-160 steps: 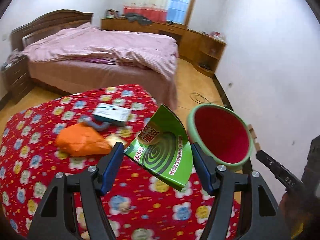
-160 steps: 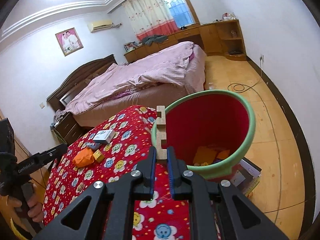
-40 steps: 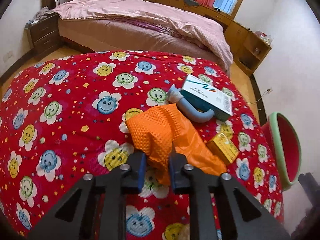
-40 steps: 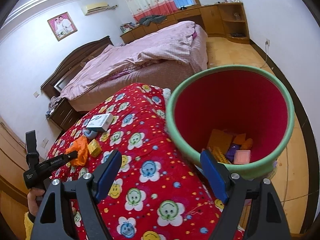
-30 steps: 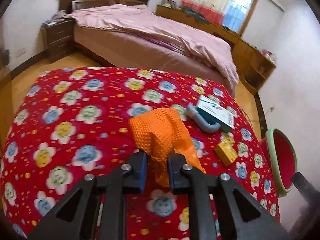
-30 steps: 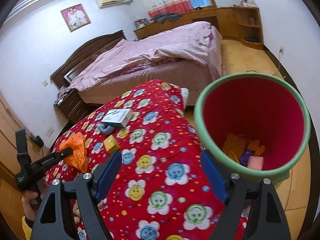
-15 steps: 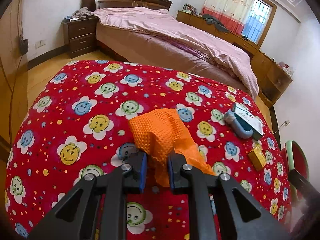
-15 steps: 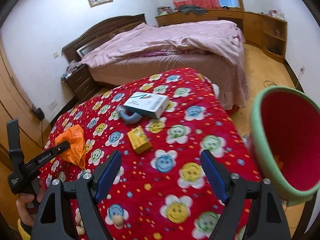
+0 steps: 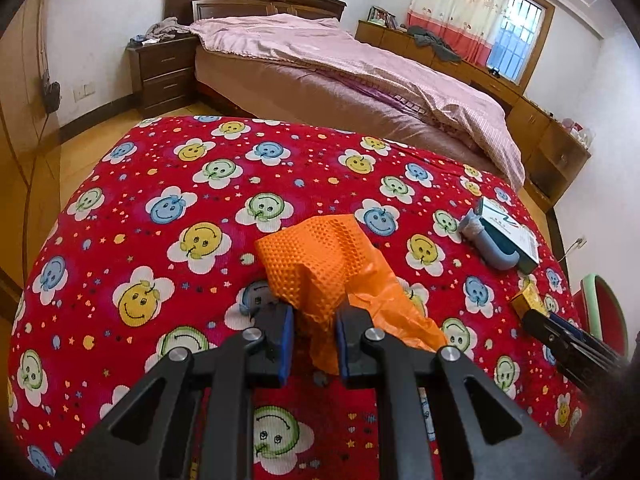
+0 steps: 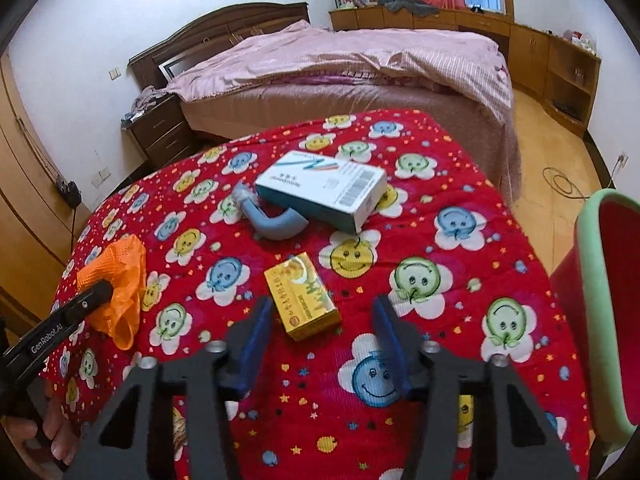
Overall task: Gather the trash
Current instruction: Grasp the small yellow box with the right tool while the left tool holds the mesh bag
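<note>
My left gripper is shut on a crumpled orange glove and holds it above the red flowered cloth; it also shows in the right wrist view at the left. My right gripper is open, its blue pads on either side of a small yellow box lying on the cloth. The yellow box also shows in the left wrist view. A white and teal carton and a blue-grey curved tube lie farther back. The green bin with a red inside stands at the right edge.
The red flowered cloth covers a rounded table. A bed with a pink cover stands behind it. A dark nightstand is at the left and wooden cabinets line the far right wall.
My left gripper has lifted the orange glove and carried it back to the left. My right gripper has swung from the bin to the table and now hovers over the yellow box.
</note>
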The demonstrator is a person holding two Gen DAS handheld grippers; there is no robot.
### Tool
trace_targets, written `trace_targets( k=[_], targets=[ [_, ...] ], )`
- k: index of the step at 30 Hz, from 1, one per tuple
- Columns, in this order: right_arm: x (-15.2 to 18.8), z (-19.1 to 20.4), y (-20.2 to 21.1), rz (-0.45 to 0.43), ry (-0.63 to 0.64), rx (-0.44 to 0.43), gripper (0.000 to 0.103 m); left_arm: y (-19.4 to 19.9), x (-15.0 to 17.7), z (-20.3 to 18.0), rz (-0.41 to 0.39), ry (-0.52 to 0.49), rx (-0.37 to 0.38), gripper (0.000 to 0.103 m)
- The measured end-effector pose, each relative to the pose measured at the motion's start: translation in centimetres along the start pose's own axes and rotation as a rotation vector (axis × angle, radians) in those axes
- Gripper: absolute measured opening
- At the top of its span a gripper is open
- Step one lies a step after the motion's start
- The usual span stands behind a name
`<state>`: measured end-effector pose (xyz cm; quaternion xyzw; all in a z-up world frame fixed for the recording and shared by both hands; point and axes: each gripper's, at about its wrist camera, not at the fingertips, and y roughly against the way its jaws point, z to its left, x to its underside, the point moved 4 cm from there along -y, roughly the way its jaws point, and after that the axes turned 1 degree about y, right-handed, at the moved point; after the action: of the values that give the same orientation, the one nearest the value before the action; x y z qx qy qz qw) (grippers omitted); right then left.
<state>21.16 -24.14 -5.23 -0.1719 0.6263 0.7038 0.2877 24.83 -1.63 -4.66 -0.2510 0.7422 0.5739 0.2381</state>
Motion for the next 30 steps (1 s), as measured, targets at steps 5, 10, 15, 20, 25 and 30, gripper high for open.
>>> trace_targets(
  k=[5,10,15,20,25,30],
  targets=[
    [0.4,-0.2,0.1,-0.014,0.025,0.062,0.025,0.0,-0.1,0.0,-0.001,0.008,0.011,0.017],
    [0.7,-1.5,0.9,-0.012,-0.03,0.038,0.005,-0.2,0.0,0.0,0.0,0.009,0.012,0.017],
    [1.1,-1.7,2.7,-0.029,-0.034,0.019,0.004,-0.3,0.0,0.1,0.001,0.011,0.014,0.017],
    [0.3,-1.2,4.4,-0.073,0.006,0.004,0.027,-0.2,-0.1,0.1,-0.001,0.013,0.024,0.017],
    [-0.9,-0.1,3.5,-0.086,0.076,-0.01,0.05,-0.1,-0.1,0.2,0.001,0.026,0.036,0.017],
    [-2.0,0.7,0.7,-0.042,0.136,0.016,0.056,-0.2,-0.1,0.4,0.0,0.033,0.031,0.017]
  ],
)
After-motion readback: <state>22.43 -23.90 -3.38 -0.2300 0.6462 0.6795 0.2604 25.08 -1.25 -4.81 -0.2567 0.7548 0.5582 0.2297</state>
